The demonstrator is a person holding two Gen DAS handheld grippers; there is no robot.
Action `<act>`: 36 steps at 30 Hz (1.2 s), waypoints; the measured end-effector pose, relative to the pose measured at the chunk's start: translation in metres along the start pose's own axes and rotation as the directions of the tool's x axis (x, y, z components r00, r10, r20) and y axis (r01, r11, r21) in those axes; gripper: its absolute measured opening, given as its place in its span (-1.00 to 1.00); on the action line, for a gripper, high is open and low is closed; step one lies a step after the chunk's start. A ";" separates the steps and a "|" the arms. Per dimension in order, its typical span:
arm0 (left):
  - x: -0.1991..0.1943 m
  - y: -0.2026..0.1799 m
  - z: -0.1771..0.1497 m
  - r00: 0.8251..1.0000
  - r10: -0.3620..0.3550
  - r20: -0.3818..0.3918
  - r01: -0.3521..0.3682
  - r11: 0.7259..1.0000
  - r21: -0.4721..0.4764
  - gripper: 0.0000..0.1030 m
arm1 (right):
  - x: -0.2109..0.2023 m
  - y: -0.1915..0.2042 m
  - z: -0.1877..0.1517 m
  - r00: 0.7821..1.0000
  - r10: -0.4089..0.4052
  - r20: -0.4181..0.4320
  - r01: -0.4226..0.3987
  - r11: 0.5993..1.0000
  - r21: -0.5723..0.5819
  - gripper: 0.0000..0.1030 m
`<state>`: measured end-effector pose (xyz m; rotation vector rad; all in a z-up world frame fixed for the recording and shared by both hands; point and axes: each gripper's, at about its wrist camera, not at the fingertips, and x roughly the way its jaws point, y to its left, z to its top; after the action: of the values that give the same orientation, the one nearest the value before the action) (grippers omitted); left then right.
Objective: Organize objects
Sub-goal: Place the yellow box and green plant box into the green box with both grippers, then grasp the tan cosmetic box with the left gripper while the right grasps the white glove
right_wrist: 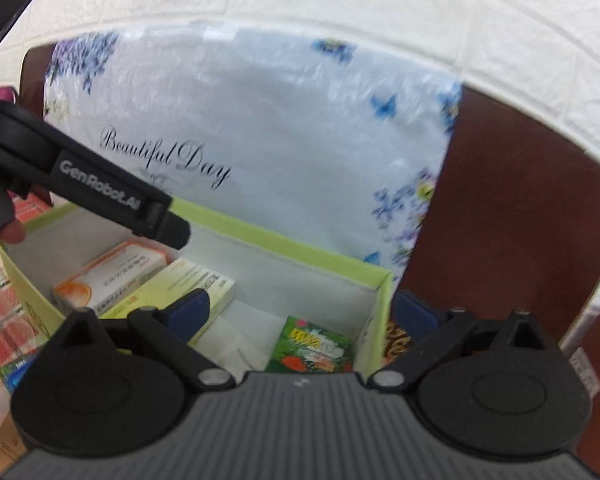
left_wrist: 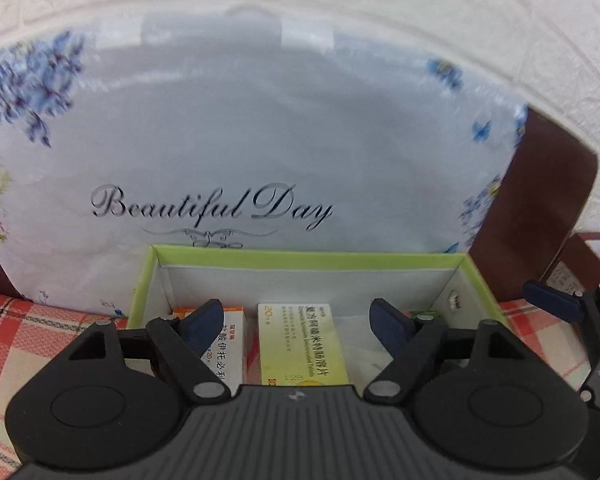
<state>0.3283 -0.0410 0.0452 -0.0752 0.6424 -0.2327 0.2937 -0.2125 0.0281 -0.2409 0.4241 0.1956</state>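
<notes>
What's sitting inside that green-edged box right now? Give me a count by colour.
Orange-and-white box: 1
Pale yellow box: 1
Green packet: 1
Total: 3, all lying in the green-edged box; parts of its floor are hidden behind the claws.

floral bag (left_wrist: 260, 140), plaid cloth (left_wrist: 40, 328), white wall (right_wrist: 420, 0)
</notes>
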 end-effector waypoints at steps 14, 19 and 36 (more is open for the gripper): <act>-0.142 -0.020 -0.049 0.992 0.003 0.127 -0.005 1.000 0.012 0.66 | -0.150 0.002 -0.009 0.988 -0.023 0.150 0.011 0.997 0.083 1.00; -0.163 -0.015 -0.091 0.995 0.021 0.096 -0.020 1.000 -0.014 0.66 | -0.188 0.014 -0.037 0.988 -0.036 0.148 0.018 0.992 0.123 1.00; -0.165 0.010 -0.179 0.993 0.061 -0.104 -0.075 0.988 -0.136 0.66 | -0.215 0.050 -0.110 0.999 0.032 0.019 -0.035 0.980 0.196 1.00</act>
<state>0.0943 0.0082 -0.0024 -0.1772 0.7589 -0.1256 0.0478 -0.2239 0.0139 -0.0382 0.4289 0.1871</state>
